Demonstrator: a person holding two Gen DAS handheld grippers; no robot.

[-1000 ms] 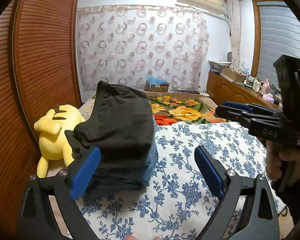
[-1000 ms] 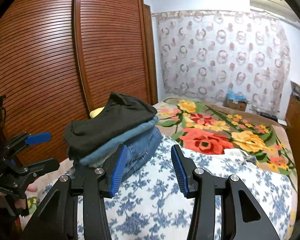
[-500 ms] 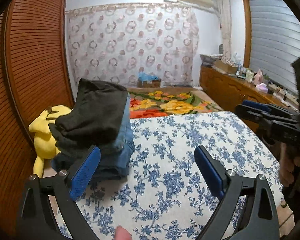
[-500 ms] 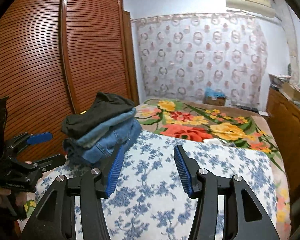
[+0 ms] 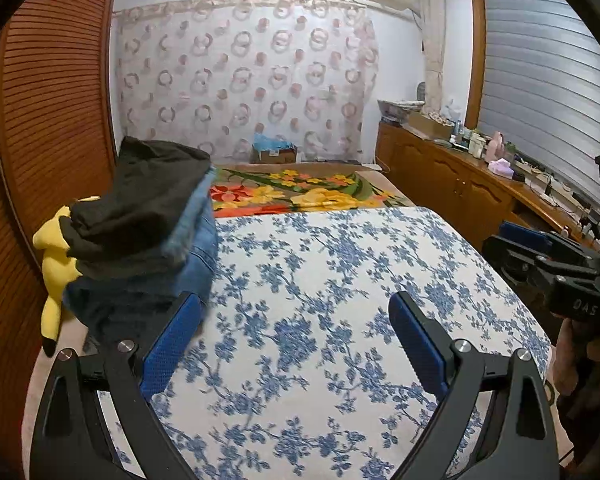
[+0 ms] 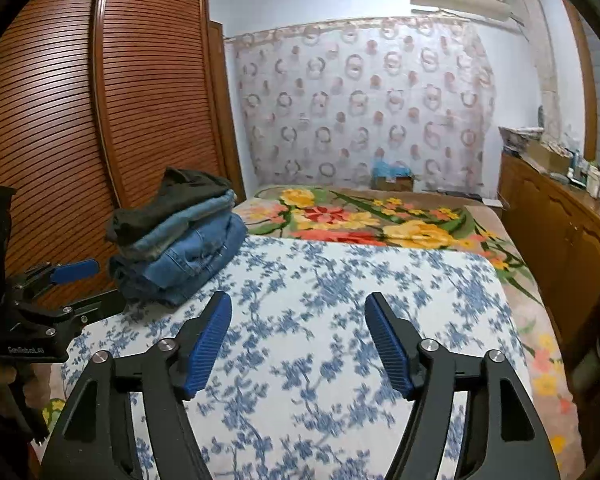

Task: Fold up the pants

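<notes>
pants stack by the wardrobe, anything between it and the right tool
Nothing visible does. The stack of folded pants sits at the left edge of the blue floral sheet, and only bare sheet lies between it and the open right tool. The left tool hangs off to the side, beyond the stack.

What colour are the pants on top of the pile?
Black top pants, seen best from the right wrist.

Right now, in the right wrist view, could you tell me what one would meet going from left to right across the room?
Left gripper → wooden wardrobe → stack of folded pants → patterned curtain → cardboard box → wooden sideboard.
</notes>
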